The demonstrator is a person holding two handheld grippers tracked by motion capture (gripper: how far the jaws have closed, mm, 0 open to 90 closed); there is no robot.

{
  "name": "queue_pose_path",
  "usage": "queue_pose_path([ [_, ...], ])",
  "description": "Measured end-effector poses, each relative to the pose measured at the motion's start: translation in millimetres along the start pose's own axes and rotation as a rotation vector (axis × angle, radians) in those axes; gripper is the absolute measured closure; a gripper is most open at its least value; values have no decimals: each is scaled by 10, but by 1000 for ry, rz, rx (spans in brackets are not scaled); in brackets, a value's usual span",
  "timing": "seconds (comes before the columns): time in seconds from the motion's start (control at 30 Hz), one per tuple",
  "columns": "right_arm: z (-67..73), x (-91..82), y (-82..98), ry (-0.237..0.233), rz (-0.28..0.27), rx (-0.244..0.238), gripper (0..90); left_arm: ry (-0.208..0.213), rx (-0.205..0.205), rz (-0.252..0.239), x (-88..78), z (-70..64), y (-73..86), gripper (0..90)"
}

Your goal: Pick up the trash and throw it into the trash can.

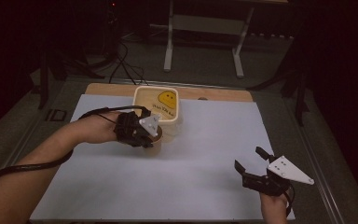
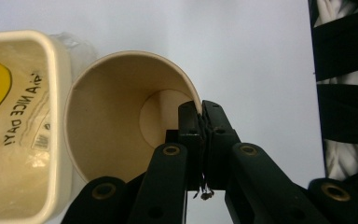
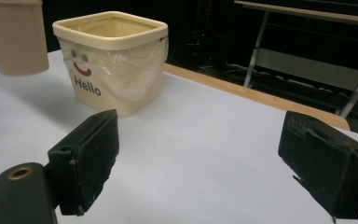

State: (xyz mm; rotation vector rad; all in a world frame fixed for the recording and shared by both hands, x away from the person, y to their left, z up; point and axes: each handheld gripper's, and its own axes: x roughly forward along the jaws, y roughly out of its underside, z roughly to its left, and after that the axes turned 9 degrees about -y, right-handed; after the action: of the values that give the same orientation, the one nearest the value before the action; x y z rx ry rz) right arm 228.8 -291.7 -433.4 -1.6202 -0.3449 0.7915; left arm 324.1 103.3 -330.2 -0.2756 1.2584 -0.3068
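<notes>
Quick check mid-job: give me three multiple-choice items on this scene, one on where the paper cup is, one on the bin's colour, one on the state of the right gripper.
1. Where is the paper cup?
A. lying on the floor
B. pinched by its rim in the left gripper, beside the bin
C. inside the bin

2. What colour is the bin?
A. cream
B. bright blue
C. black

3. How do the right gripper's jaws stand?
A. shut on the cup
B. shut on nothing
C. wide open, nothing between them

Answers: 1 B, the left gripper view shows the rim clamped between its jaws; 2 A, cream walls with a smiley; 3 C, bare table shows between its jaws.
</notes>
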Motion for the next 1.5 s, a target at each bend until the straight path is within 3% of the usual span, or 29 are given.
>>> queue_pose_path([
  [0.4, -1, -2, 4, -2, 0, -1, 123, -49, 1, -13, -245, 169, -69, 891],
  [0.8, 1, -9, 2, -9, -8, -8, 123, -86, 3, -16, -354, 316, -158, 890],
  [1.07, 6, -6, 2, -10, -5, -11, 122, -110, -14, -18, -425, 473, -188, 890],
  [1.33, 8, 0, 5, -12, 1, -19, 123, -130, -58, -28, -509, 655, -217, 889],
  [1.5, 4, 1, 9, -14, 0, -16, 123, -148, -53, -17, -538, 772, -241, 888],
])
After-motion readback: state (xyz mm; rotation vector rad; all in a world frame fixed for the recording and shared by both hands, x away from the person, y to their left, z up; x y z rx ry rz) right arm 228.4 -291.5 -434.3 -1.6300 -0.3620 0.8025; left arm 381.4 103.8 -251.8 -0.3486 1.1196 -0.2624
